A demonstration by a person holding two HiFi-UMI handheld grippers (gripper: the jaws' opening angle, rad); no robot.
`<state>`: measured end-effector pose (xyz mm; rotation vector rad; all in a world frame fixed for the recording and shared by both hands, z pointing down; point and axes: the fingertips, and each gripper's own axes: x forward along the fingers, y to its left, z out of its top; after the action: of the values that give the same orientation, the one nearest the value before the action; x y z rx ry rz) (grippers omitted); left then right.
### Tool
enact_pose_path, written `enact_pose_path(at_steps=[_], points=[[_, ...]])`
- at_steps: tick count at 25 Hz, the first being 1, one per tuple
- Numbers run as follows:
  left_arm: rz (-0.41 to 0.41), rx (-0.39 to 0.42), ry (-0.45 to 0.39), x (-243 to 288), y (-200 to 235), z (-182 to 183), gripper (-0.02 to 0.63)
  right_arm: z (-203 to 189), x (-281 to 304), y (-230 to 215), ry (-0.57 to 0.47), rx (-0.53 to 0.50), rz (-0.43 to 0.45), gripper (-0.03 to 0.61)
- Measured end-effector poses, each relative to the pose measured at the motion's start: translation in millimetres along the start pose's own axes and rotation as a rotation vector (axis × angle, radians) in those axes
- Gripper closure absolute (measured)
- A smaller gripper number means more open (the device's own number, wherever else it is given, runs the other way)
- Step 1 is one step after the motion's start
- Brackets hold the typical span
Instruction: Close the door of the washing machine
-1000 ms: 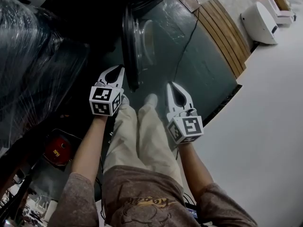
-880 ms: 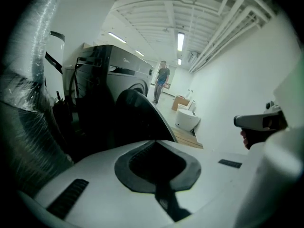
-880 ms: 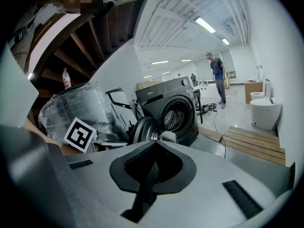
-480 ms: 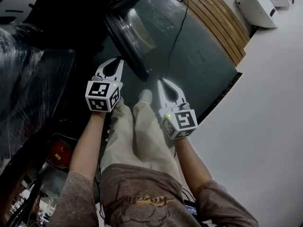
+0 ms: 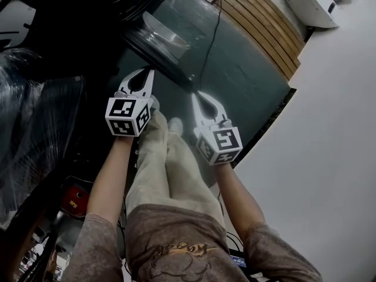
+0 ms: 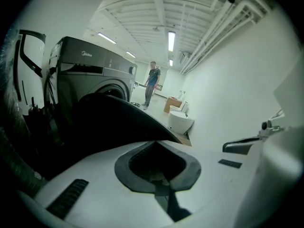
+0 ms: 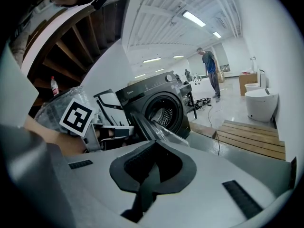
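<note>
Compared with the head view a second ago, we find both grippers advanced toward the open door (image 5: 166,37) of the washing machine (image 7: 142,93). The door then appeared nearly edge-on above the left gripper (image 5: 147,73). It now runs as a slanted band across the top of the view, with its glass bowl facing up and right.

The right gripper (image 5: 197,97) has closed in on the door's free edge and now lies just beside it. We cannot tell whether they touch. The left gripper sits near the door's inner face.

Jaw state: both pairs are pressed together at the tips. Only the built-in hollow shows behind them, and nothing is held.

Assessment: the door stands wide open above the dark green floor (image 5: 252,57). The closing push is being set up and is not yet delivered.
</note>
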<state>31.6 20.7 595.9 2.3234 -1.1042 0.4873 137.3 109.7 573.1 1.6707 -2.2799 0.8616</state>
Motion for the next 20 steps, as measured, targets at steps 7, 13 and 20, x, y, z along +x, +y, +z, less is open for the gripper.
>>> enact_pose_path(at_steps=[7, 13, 20], points=[[-0.047, -0.055, -0.017, 26.6, -1.9, 17.4, 0.615, 5.2, 31.1, -22.6, 0.021, 0.029, -0.043, 0.581], [-0.076, -0.111, -0.02, 40.8, 6.6, 34.2, 0.615, 26.7, 59.7, -50.0, 0.026, 0.006, -0.077, 0.581], [-0.13, -0.138, -0.01, 60.5, 3.7, 48.3, 0.615, 41.5, 76.7, -71.0, 0.037, 0.016, -0.132, 0.581]])
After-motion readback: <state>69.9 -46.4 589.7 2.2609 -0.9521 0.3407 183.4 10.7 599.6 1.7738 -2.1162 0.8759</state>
